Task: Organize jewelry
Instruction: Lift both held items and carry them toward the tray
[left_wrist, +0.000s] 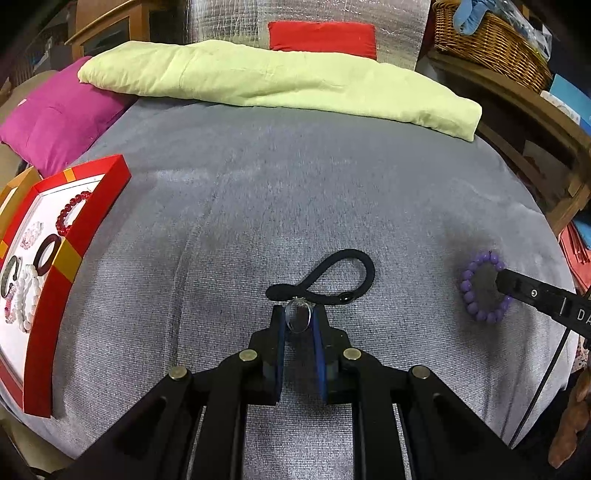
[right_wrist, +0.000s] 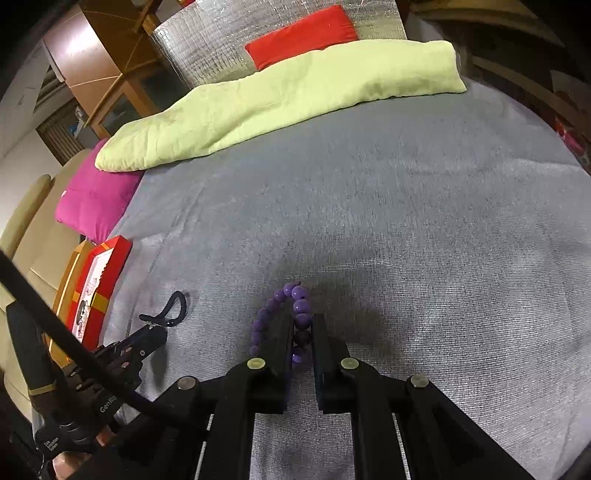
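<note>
Left claw (left_wrist: 299, 317): my jaws pinch a small clear ring (left_wrist: 298, 314), just beside the black cord (left_wrist: 325, 280).
Right claw (right_wrist: 303, 328): pinching purple bead bracelet (right_wrist: 295, 314) on grey cover (left_wrist: 295, 184), right of cord; lower beads hidden betw. fingers.
Red tray (left_wrist: 55, 280): far left of cord, cut off; holds bracelets.

grey ribbed woven cloth bedcover (left_wrist: 295, 206), matt, centre of frame. purple round-bead bracelet (left_wrist: 480, 286), glossy plastic look, right. black looped cord (left_wrist: 332, 273), matt, centre. red glossy cardboard-look tray (left_wrist: 74, 254), left edge. pale green crumpled cloth pillow (left_wrist: 280, 81), top. woven wicker basket (left_wrist: 491, 40), rough, upper right.
</note>
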